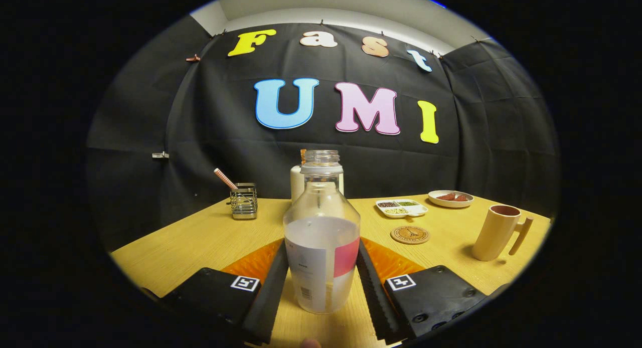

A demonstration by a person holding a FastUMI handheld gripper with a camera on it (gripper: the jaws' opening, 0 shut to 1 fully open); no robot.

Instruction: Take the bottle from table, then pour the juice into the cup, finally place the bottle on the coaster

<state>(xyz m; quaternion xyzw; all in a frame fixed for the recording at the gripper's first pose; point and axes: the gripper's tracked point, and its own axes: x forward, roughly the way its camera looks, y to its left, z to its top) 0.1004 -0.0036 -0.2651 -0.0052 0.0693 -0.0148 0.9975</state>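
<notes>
A clear uncapped bottle (321, 237) with pale juice up to about half its height and a white and red label stands upright between my two fingers. My gripper (321, 252) is shut on the bottle, both pads pressing its lower sides. I cannot tell whether its base rests on the wooden table (200, 237) or hangs just above it. To the right, beyond the fingers, stands a tall beige cup (496, 232) with a handle and a dark inside. A round wooden coaster (410, 234) lies between the bottle and the cup.
A wire holder (244, 201) with a striped straw stands at the back left. Behind the bottle is a white container (297, 182). At the back right lie a divided snack tray (401, 208) and a small plate (450, 198) of reddish food.
</notes>
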